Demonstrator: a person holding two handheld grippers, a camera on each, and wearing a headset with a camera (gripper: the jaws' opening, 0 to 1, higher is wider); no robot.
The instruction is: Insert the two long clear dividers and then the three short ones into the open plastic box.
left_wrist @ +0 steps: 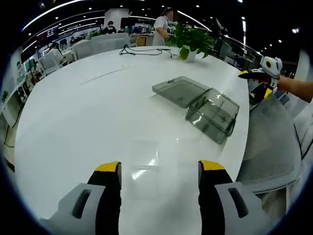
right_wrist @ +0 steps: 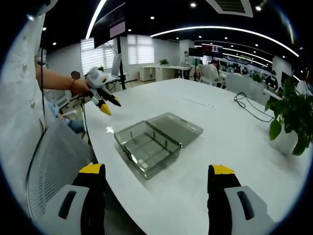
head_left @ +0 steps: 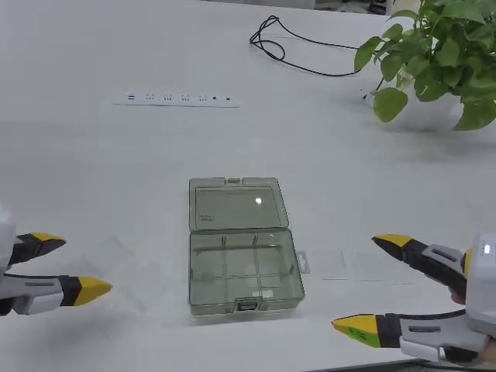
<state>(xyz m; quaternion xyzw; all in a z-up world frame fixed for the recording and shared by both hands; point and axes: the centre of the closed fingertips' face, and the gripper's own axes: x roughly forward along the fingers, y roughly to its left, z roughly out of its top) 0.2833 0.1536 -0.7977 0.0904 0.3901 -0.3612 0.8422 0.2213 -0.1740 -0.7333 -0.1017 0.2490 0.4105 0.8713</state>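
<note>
The smoky clear plastic box (head_left: 242, 267) lies open mid-table, its lid (head_left: 236, 203) flat behind it. Faint grid lines show inside the tray; I cannot tell whether they are dividers or slots. Clear dividers (head_left: 124, 260) lie flat left of the box, and more clear pieces (head_left: 345, 266) lie to its right. My left gripper (head_left: 87, 265) hovers open left of the box, with a clear divider (left_wrist: 144, 164) on the table just ahead of its jaws. My right gripper (head_left: 356, 283) is open at the box's right, and in its own view the box (right_wrist: 146, 147) is ahead.
A white power strip (head_left: 174, 98) and a black cable (head_left: 294, 46) lie at the back. A potted plant (head_left: 438, 54) stands back right. A mesh chair back (right_wrist: 54, 166) sits at the table's near edge.
</note>
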